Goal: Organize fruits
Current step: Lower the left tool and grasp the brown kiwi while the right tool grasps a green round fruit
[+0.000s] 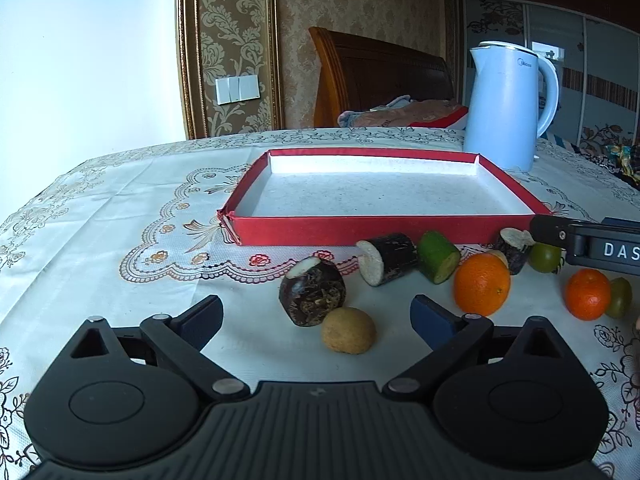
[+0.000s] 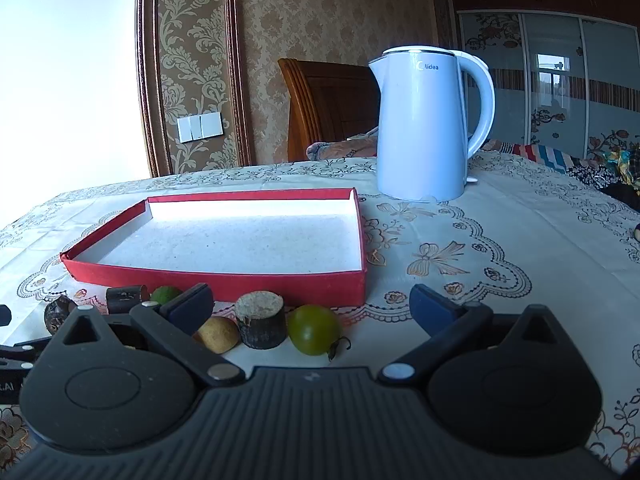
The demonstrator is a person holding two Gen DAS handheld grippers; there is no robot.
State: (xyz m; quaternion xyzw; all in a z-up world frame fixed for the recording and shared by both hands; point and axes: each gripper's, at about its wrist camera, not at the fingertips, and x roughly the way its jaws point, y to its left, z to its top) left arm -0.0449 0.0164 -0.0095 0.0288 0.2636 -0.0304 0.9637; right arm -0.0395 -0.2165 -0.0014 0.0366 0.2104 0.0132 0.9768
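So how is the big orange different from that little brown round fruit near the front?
The orange is bright orange and clearly bigger; the brown round fruit is dull tan and smaller. The orange lies further right, near the green cut piece; the brown fruit sits beside the dark cut piece. Both are round, whole, and lie on the tablecloth, outside the red tray.

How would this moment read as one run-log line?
left gripper: open, nothing held | right gripper: open, nothing held | red tray: no fruit inside | fruits: on tablecloth
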